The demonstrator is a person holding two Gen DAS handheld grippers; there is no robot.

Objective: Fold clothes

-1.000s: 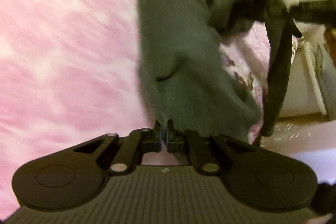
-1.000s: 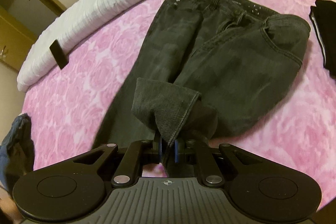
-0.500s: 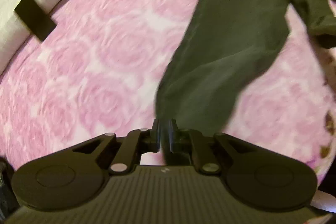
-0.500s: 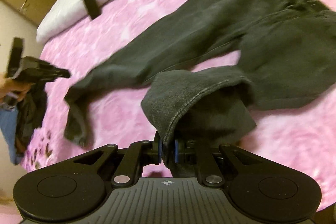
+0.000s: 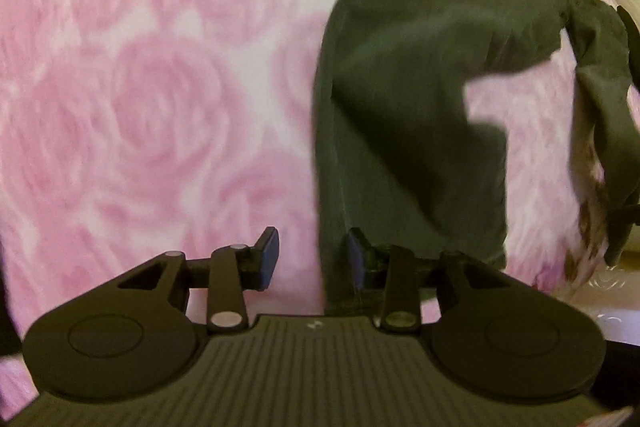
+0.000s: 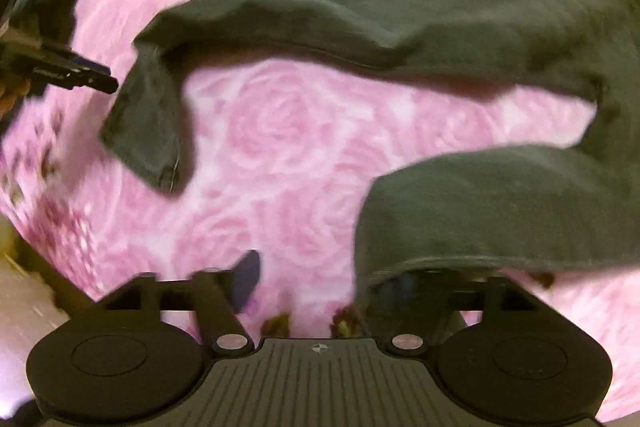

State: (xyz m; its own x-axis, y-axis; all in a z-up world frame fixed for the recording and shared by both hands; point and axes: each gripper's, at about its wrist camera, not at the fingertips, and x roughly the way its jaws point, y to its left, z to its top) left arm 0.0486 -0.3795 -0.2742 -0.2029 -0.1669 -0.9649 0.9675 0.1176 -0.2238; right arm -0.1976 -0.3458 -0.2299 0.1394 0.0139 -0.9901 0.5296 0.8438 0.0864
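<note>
One pair of dark jeans [image 6: 440, 7], with two legs: one leg's hem ahead and left of the right claw [image 6: 320, 279], the other hem over that claw's right finger. One pink rose bedspread [image 5: 140, 87]. Two claws: the right, and the left claw [image 5: 312, 255], jaws of both opening.

We pointed both grippers steeply downward; the left gripper [image 5: 312, 255] had its jaws opening, modestly parted, while the right gripper [image 6: 320, 279] had its jaws opening wide.
</note>
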